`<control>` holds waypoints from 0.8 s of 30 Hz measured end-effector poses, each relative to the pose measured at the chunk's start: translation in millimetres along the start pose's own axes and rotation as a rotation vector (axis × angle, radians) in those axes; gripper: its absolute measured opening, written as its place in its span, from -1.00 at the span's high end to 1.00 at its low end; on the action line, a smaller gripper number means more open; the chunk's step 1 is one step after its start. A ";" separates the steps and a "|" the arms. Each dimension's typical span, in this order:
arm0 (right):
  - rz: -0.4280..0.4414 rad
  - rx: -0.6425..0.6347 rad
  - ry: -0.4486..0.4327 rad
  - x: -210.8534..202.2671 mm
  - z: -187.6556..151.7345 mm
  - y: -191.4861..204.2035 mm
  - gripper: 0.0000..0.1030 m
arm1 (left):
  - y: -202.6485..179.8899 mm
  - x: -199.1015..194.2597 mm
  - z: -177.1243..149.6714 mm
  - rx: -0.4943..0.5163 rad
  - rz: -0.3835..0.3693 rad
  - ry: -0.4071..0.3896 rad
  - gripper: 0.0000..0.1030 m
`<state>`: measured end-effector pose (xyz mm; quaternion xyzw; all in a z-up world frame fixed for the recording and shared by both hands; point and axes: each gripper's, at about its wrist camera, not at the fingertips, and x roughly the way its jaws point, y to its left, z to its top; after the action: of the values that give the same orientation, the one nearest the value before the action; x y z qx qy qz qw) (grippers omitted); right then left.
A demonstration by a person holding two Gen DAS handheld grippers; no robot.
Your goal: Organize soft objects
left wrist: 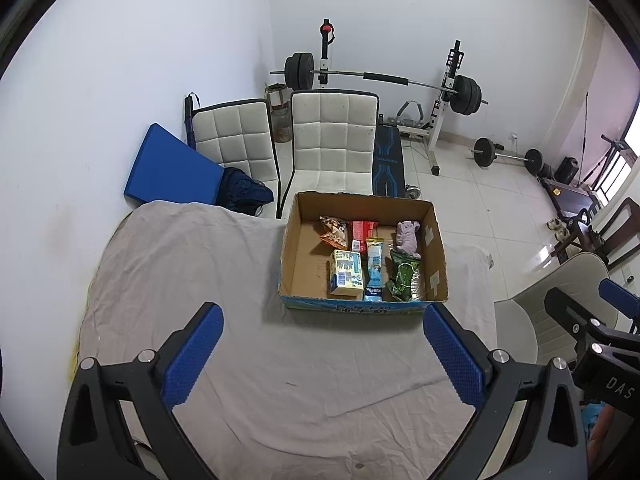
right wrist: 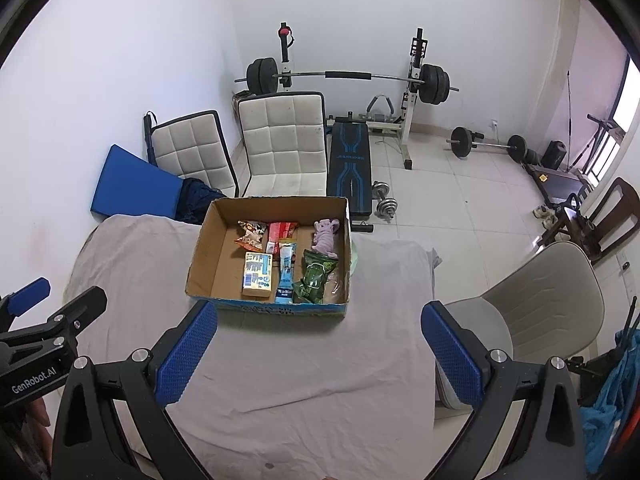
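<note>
Grippers hang side by side above a cloth-draped tabletop (left wrist: 248, 360), both pointing toward an open cardboard box (left wrist: 436, 264) at its far edge. The left gripper (left wrist: 322, 354) has its blue-padded jaws spread wide with nothing between them; the right gripper (right wrist: 318, 354) is likewise wide apart and unloaded. Inside the box lie a purple plush toy (left wrist: 408, 238), a green pouch (left wrist: 404, 276), a blue-and-white sachet (left wrist: 375, 272), a pale yellow carton (left wrist: 346, 278), a red packet (left wrist: 362, 234) and an orange snack bag (left wrist: 334, 232), all toward the box's right half. Behind the tabletop stand two white quilted chairs (left wrist: 332, 140), a blue mat (left wrist: 172, 168) against the white wall, and a barbell rack (left wrist: 380, 80) over a tiled floor. Only the right wrist view shows a chrome dumbbell (right wrist: 384, 200) beside the weight bench (right wrist: 348, 164).
</note>
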<state>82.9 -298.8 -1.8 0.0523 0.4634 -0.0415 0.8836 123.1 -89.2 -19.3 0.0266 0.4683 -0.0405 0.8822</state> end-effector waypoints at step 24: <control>-0.007 0.017 0.008 -1.4 -6.5 -6.0 -1.00 | -3.2 -3.9 -2.5 -0.002 0.001 -0.004 -0.99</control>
<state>76.1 -303.9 -4.6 0.0584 0.4668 -0.0486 0.8811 118.6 -92.0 -17.6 0.0257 0.4667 -0.0397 0.8831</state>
